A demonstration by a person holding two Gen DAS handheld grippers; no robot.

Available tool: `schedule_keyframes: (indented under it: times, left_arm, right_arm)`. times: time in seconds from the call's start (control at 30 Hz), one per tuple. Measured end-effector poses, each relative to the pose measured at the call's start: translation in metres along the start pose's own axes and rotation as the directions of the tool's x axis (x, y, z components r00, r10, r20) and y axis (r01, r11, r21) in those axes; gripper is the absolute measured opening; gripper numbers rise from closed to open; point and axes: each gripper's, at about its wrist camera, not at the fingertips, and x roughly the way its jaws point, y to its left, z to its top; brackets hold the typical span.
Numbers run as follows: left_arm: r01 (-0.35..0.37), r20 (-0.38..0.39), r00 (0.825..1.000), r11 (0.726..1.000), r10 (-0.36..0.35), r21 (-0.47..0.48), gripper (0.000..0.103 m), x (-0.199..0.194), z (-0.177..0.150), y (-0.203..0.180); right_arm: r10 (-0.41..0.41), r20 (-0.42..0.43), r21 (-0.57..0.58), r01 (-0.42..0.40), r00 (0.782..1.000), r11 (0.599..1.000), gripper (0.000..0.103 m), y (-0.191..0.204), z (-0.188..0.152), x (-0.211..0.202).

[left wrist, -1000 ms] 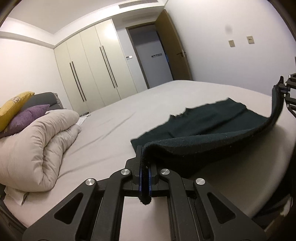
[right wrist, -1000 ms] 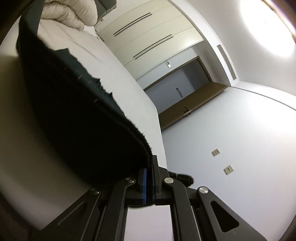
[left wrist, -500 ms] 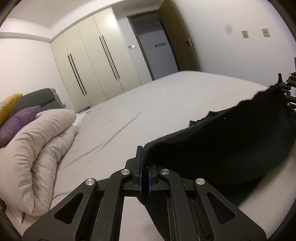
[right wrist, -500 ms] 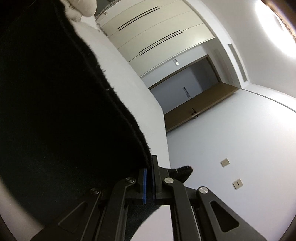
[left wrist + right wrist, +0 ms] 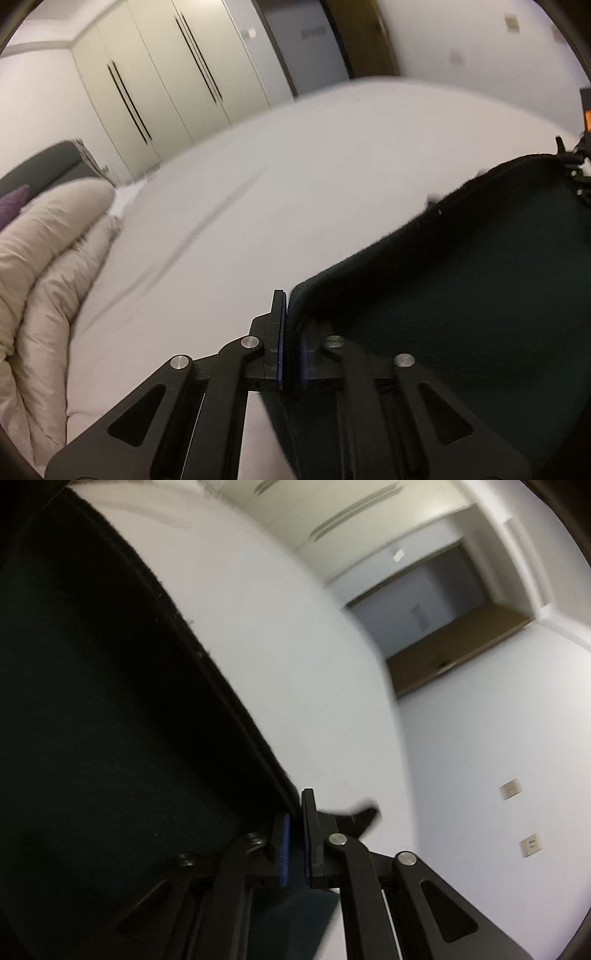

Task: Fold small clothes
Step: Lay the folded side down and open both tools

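Observation:
A dark green fleece cloth (image 5: 461, 295) hangs stretched between my two grippers above the light grey bed (image 5: 295, 166). My left gripper (image 5: 291, 306) has one corner between its blue pads, and its jaws are opening slightly with the fabric still caught there. The far corner rises to my right gripper (image 5: 576, 166) at the picture's right edge. In the right wrist view the cloth (image 5: 92, 701) fills the left half. My right gripper (image 5: 295, 812) has the cloth's edge between its pads, its jaws also opening a little. A small tail of fabric sticks out past the right finger.
A rolled beige duvet (image 5: 48, 258) and a purple pillow (image 5: 13, 199) lie at the bed's left end. Cream wardrobe doors (image 5: 166, 81) and a doorway (image 5: 317, 44) stand behind the bed. A white wall with sockets (image 5: 511, 790) borders the bed (image 5: 277, 646).
Both grippers have swept forward and down over the bed with the cloth. Its far part, earlier lying flat on the sheet, now hangs lifted between them. A thin gap shows between each pair of pads.

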Motion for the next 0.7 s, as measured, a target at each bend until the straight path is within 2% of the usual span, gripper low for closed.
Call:
schedule_keyframes:
  times: [0.07, 0.1, 0.13, 0.17, 0.2, 0.23, 0.27, 0.37, 0.47, 0.53, 0.6, 0.67, 0.7]
  left_arm:
    - [0.021, -0.062, 0.998, 1.000, -0.021, 0.000, 0.013, 0.022, -0.004, -0.006]
    - [0.016, -0.078, 0.997, 1.000, -0.017, -0.015, 0.018, 0.028, -0.007, -0.006]
    - [0.003, -0.077, 0.997, 0.999, -0.006, -0.032, 0.022, 0.029, -0.008, -0.003]
    - [-0.016, -0.069, 0.998, 0.998, 0.012, -0.059, 0.036, 0.028, -0.010, 0.002]
    - [-0.031, -0.068, 0.997, 0.997, 0.026, -0.077, 0.066, 0.028, -0.012, 0.007]
    - [-0.047, -0.063, 0.997, 0.995, 0.041, -0.093, 0.079, 0.028, -0.012, 0.012]
    - [-0.066, -0.051, 0.997, 0.992, 0.061, -0.103, 0.086, 0.027, -0.012, 0.017]
    - [-0.107, -0.044, 0.994, 0.984, 0.102, -0.141, 0.086, 0.022, -0.005, 0.030]
    - [-0.111, -0.011, 0.994, 0.965, 0.112, -0.239, 0.086, 0.011, 0.000, 0.053]
    - [-0.091, 0.012, 0.995, 0.959, 0.097, -0.270, 0.086, -0.003, -0.003, 0.057]
    - [-0.058, 0.041, 0.997, 0.962, 0.072, -0.266, 0.086, -0.020, -0.014, 0.055]
    - [-0.002, 0.074, 0.997, 0.963, 0.023, -0.268, 0.086, -0.036, -0.026, 0.047]
    - [0.049, 0.094, 0.995, 0.961, -0.024, -0.274, 0.086, -0.047, -0.037, 0.047]
  right_arm:
    - [0.021, -0.017, 0.010, -0.021, 1.000, 1.000, 0.022, 0.003, -0.003, 0.011]
    - [0.008, 0.001, 0.034, -0.008, 1.000, 0.999, 0.034, -0.001, -0.003, 0.010]
    - [0.000, 0.008, 0.056, 0.000, 1.000, 0.998, 0.060, -0.004, -0.005, 0.007]
    - [-0.015, 0.014, 0.097, 0.013, 1.000, 0.995, 0.074, -0.013, -0.006, 0.005]
    - [-0.028, 0.032, 0.162, 0.022, 0.999, 0.987, 0.098, -0.029, -0.009, 0.000]
    - [-0.027, 0.051, 0.206, 0.016, 0.998, 0.978, 0.102, -0.041, -0.011, -0.003]
    - [-0.020, 0.063, 0.250, 0.003, 0.998, 0.968, 0.102, -0.053, -0.015, -0.007]
    - [0.021, 0.004, 0.400, -0.021, 1.000, 0.916, 0.091, -0.091, -0.034, -0.010]
    - [0.049, -0.004, 0.526, -0.039, 0.999, 0.850, 0.089, -0.116, -0.053, -0.024]
    - [0.060, -0.011, 0.621, -0.041, 0.998, 0.783, 0.086, -0.142, -0.064, -0.025]
    - [0.125, -0.001, 0.734, -0.084, 0.992, 0.674, 0.080, -0.156, -0.078, -0.029]
    - [0.203, 0.062, 0.819, -0.167, 0.977, 0.550, 0.079, -0.170, -0.090, -0.031]
    - [0.238, 0.111, 0.849, -0.216, 0.965, 0.482, 0.075, -0.177, -0.101, -0.041]
